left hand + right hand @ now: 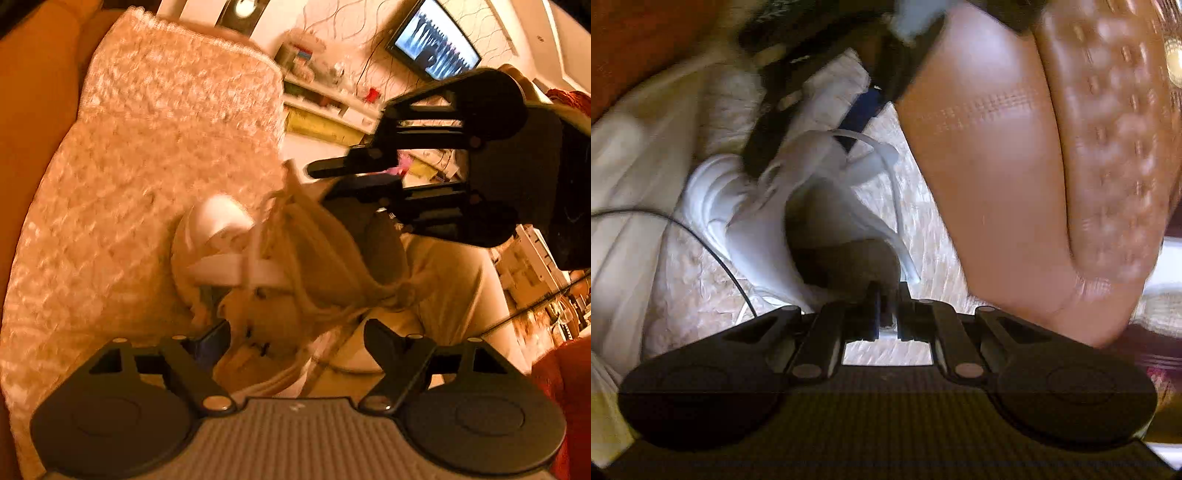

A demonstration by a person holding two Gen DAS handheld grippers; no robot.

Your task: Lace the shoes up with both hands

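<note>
A white shoe (pixel 325 266) lies on a cream textured cloth (pixel 147 166), its loose laces (pixel 275 206) bunched over the tongue. My left gripper (pixel 295 330) stands open, one finger on either side of the shoe's near end. In the right wrist view the same shoe (pixel 753 236) shows its dark opening, and the left gripper (pixel 801 155) straddles its far end. My right gripper (pixel 886 291) is shut on a white lace strand (pixel 903 243) that runs from the shoe to its fingertips. From the left wrist view the right gripper (pixel 316 184) hangs just above the shoe.
A brown leather sofa cushion (pixel 997 184) rises close on the right of the shoe. A thin black cable (pixel 713 236) curves over the cloth at left. Across the room are a shelf (pixel 325 103) with small items and a lit screen (pixel 436 40).
</note>
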